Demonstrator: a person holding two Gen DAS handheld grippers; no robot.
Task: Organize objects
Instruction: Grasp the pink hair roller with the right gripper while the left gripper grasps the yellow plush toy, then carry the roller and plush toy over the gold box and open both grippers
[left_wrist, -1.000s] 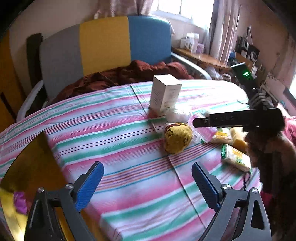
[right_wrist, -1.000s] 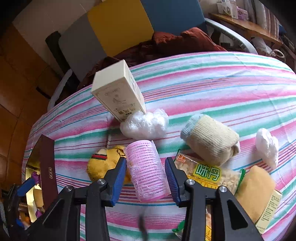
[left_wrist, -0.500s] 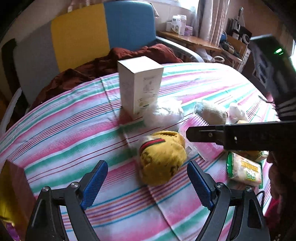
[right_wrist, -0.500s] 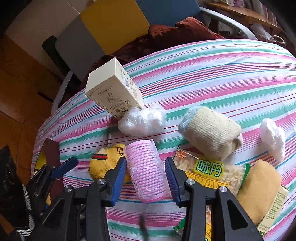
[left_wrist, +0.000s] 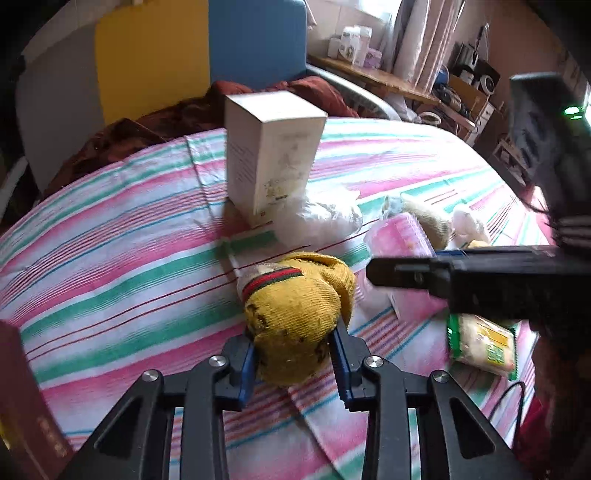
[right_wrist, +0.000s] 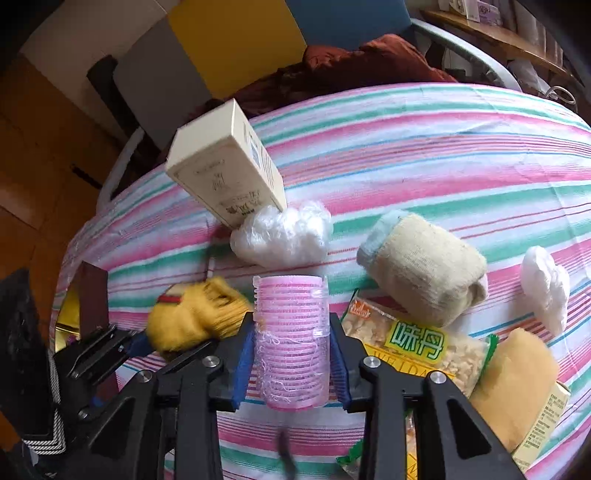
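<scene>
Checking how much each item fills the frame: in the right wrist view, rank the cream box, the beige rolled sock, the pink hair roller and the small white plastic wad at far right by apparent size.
1. cream box
2. beige rolled sock, close to the box, so that order is unsure
3. pink hair roller, enlarged by nearness to the camera
4. small white plastic wad

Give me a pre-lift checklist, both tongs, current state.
1. Left tongs clamped on the yellow sock bundle: ok, pads press both sides.
2. Right tongs on the pink hair roller: closing now, roller between the pads; firm grip cannot tell.
3. Sock clear of the roller: cannot tell, they sit very close.
4. White box upright, apart from the sock: ok.
5. Snack packet clear of the right tongs: not ok, it lies right beside one finger.
</scene>
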